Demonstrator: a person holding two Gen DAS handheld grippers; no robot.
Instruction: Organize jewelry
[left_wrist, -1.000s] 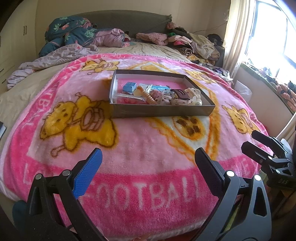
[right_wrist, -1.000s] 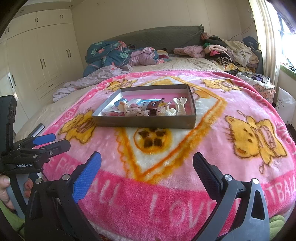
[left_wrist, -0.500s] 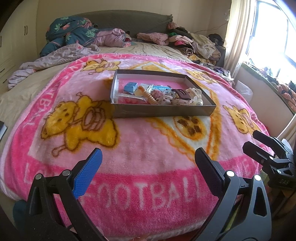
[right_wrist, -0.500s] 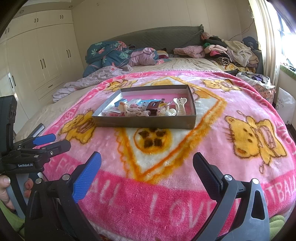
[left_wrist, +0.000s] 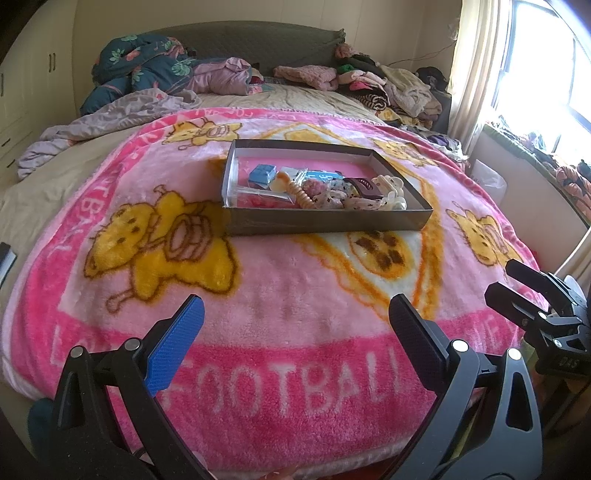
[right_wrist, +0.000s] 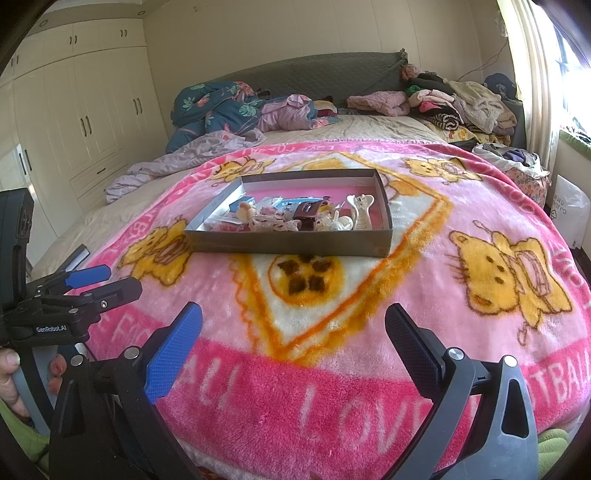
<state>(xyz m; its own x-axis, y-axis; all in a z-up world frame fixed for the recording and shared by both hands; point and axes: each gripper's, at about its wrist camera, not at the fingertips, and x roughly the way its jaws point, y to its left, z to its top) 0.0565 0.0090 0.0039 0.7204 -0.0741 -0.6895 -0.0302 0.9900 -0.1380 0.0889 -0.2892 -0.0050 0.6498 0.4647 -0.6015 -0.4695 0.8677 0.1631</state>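
Note:
A shallow dark box (left_wrist: 325, 221) sits in the middle of the pink blanket; it also shows in the right wrist view (right_wrist: 291, 242). It holds a jumble of jewelry and hair pieces: a blue packet (left_wrist: 261, 174), a beaded strand (left_wrist: 303, 194), a dark brown clip (left_wrist: 364, 185) and white clips (right_wrist: 360, 216). My left gripper (left_wrist: 295, 332) is open and empty over the blanket's near edge, well short of the box. My right gripper (right_wrist: 293, 339) is open and empty, also near the front edge, to the right of the left one.
The pink cartoon blanket (left_wrist: 295, 288) covers the bed. Piled clothes and bedding (left_wrist: 155, 74) lie along the headboard. A window and curtain (left_wrist: 480, 74) are on the right, white wardrobes (right_wrist: 74, 110) on the left.
Both grippers have edged slightly forward toward the box; both stay open and empty.

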